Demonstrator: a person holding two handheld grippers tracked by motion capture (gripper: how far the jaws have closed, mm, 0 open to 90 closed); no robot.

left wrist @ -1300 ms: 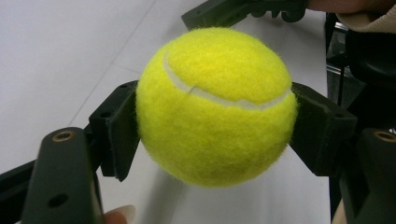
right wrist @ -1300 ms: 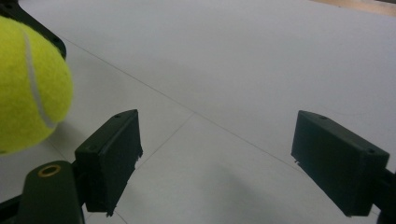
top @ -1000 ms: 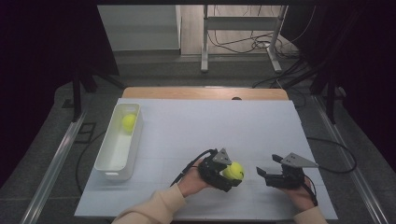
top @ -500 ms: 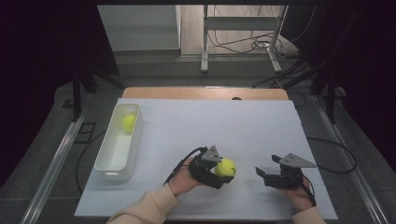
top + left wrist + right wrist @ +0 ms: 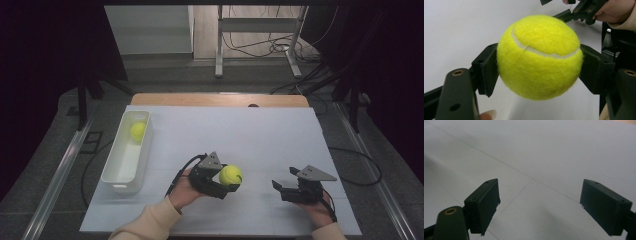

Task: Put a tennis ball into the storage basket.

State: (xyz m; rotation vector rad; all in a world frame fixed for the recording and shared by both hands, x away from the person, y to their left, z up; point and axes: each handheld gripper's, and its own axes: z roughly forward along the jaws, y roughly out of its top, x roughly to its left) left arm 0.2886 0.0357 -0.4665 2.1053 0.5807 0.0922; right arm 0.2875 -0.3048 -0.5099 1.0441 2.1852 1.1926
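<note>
Here the left gripper (image 5: 226, 181) is squeezing a yellow ball (image 5: 230, 175), maybe just above the surface (image 5: 250, 135)'s near edge; the right gripper (image 5: 281, 189) is sitting wide apart, holding nothing.

A yellow-green tennis ball (image 5: 230, 175) sits clamped between the two black jaws of the left gripper (image 5: 220, 180), raised off the white table (image 5: 240, 135) and well to the right of the white bin (image 5: 118, 172). Seen along the jaws in the left gripper view, the ball (image 5: 539, 56) is fuzzy, with a pale curved seam running across its upper half, and a jaw pad presses against each of its sides. A second tennis ball (image 5: 138, 131), the same yellow-green, lies inside the white bin at its far end, resting on the bin's floor close to the far wall.
</note>
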